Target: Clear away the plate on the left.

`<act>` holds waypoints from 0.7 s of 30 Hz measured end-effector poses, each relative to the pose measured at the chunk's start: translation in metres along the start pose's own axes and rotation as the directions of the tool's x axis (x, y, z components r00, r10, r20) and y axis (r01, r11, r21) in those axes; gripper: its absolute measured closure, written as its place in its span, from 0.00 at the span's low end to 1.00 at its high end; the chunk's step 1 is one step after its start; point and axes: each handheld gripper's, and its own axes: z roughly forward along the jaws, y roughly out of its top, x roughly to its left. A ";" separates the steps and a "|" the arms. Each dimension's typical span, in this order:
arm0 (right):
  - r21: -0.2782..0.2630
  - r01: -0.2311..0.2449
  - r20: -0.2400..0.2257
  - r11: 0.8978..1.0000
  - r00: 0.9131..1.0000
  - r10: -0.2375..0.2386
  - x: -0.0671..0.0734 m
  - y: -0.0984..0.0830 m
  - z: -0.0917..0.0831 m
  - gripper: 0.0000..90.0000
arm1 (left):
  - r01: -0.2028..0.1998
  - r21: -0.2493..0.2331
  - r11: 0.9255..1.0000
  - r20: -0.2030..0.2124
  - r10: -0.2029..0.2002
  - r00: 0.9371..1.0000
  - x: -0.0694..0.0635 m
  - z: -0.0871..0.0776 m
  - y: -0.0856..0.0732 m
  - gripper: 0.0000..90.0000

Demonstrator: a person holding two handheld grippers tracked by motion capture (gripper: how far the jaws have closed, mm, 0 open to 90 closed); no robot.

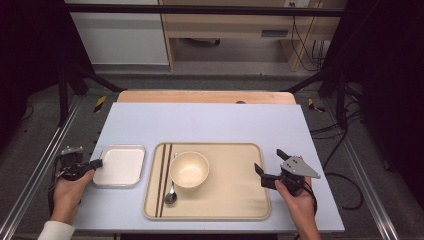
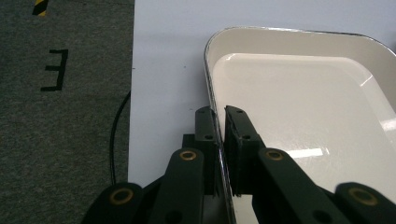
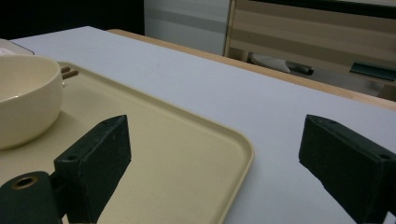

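A white square plate (image 1: 120,165) (image 2: 303,102) lies on the table left of a beige tray (image 1: 235,185) (image 3: 187,154). My left gripper (image 1: 96,163) (image 2: 219,112) is shut on the plate's left rim, one jaw outside and one inside it. The tray carries a cream bowl (image 1: 189,169) (image 3: 23,102), a metal spoon (image 1: 171,195) in front of the bowl and dark chopsticks (image 1: 163,180) (image 3: 69,72) along its left side. My right gripper (image 1: 268,160) (image 3: 215,135) stands open at the tray's right edge, straddling the rim with nothing between its fingers.
The pale blue table top (image 1: 200,122) reaches back to a wooden strip (image 1: 205,96). Dark frame posts rise at both back corners. Grey floor with cables lies to the left and right of the table.
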 end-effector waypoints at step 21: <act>-0.003 -0.006 0.001 1.000 1.000 0.006 -0.001 0.000 0.000 0.10 | -0.052 -0.155 0.987 0.014 0.055 0.998 -0.030 -0.031 0.030 0.99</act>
